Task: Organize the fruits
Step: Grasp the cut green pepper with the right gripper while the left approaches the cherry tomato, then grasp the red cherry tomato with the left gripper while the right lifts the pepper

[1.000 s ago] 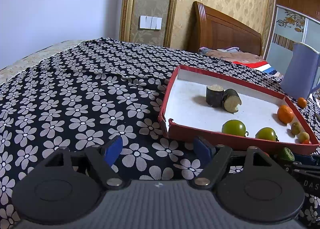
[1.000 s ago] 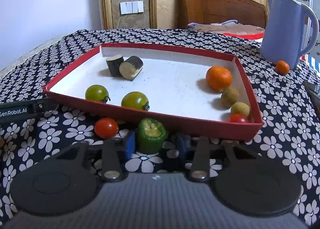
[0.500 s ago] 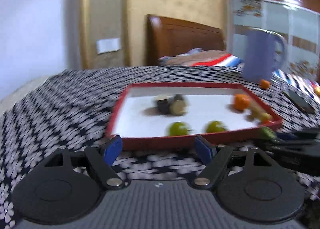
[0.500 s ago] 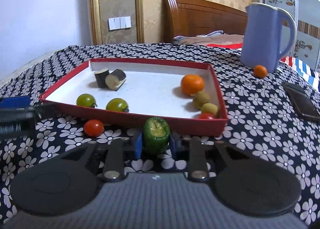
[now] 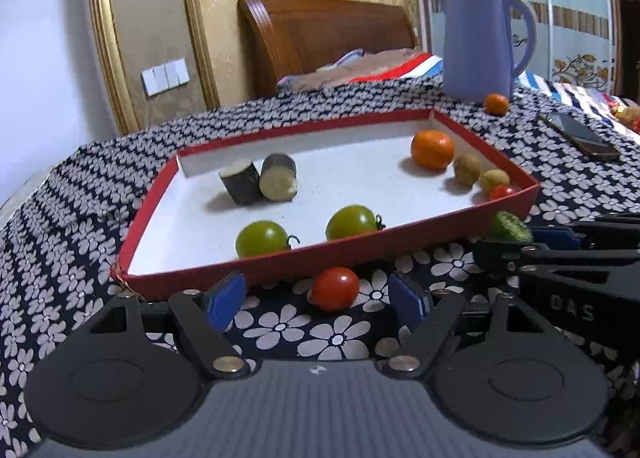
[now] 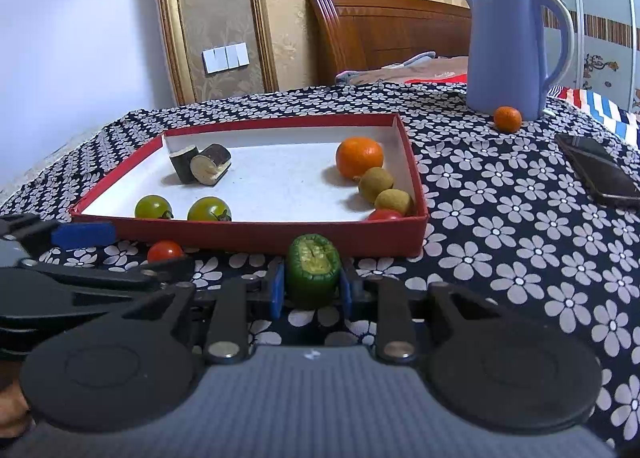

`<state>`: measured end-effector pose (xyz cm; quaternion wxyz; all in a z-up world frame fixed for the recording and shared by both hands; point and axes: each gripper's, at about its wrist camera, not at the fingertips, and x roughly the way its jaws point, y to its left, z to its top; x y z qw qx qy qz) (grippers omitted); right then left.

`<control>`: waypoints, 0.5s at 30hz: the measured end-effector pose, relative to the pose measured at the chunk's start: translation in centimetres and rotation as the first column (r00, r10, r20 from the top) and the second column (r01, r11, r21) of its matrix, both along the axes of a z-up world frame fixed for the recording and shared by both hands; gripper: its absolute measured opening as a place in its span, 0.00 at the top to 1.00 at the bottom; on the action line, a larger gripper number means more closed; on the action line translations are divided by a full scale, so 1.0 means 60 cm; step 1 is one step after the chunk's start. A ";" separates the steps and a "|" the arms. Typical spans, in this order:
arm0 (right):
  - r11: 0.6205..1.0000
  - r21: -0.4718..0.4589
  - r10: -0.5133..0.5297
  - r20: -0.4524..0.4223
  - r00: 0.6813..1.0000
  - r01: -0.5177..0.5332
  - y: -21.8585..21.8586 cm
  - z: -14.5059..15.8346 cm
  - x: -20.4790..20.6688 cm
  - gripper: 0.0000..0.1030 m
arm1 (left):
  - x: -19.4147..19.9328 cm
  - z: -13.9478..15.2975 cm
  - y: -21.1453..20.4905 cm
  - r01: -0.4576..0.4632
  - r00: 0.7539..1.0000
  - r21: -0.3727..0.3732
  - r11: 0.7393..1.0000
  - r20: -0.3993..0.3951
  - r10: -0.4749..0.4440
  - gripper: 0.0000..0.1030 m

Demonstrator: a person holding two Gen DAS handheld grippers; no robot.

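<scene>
A red tray (image 5: pixel 320 254) (image 6: pixel 256 236) with a white floor lies on the flowered cloth. In it are two green tomatoes (image 5: pixel 262 238) (image 6: pixel 154 207), two dark cut pieces (image 5: pixel 258 180), an orange (image 5: pixel 433 149) (image 6: pixel 359 158), two brownish fruits (image 6: pixel 376 181) and a red tomato (image 6: pixel 385 215). A red tomato (image 5: pixel 335 288) (image 6: pixel 165 251) lies outside the tray's near wall, between the blue pads of my left gripper (image 5: pixel 320 300), whose jaws are closing without touching it. My right gripper (image 6: pixel 312 288) is shut on a green cut piece (image 6: pixel 314 270) (image 5: pixel 510 227) near the tray's corner.
A blue jug (image 5: pixel 480 46) (image 6: pixel 516 50) stands at the back right with a small orange (image 5: pixel 496 104) (image 6: pixel 507 119) at its foot. A dark phone (image 5: pixel 578 136) (image 6: pixel 600 174) lies on the cloth to the right. A bed headboard (image 5: pixel 328 42) is behind.
My left gripper swung right along the tray's near wall, bringing the red tomato between its pads. My right gripper closed on the green cut piece and drew slightly back from the tray.
</scene>
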<state>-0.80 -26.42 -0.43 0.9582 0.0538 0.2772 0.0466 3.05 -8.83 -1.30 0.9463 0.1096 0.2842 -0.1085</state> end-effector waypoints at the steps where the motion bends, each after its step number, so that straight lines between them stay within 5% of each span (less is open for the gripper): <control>1: 1.000 0.003 0.000 0.000 1.000 0.000 0.000 0.000 0.000 0.74 | 0.003 -0.003 -0.001 -0.003 1.000 0.002 1.000 -0.013 0.003 0.36; 6: 1.000 0.010 0.001 -0.001 1.000 -0.001 0.000 -0.002 0.001 0.74 | 0.015 -0.007 0.002 -0.020 0.999 -0.018 1.000 -0.041 0.020 0.47; 10: 1.000 0.016 0.002 -0.002 1.000 -0.002 -0.002 -0.002 0.000 0.74 | 0.012 -0.006 0.000 0.003 0.998 -0.042 0.999 -0.059 -0.006 0.68; 15: 1.000 0.007 0.001 -0.007 1.000 -0.001 0.000 -0.002 0.001 0.74 | 0.008 -0.003 0.005 0.006 0.997 -0.083 0.997 -0.074 -0.013 0.75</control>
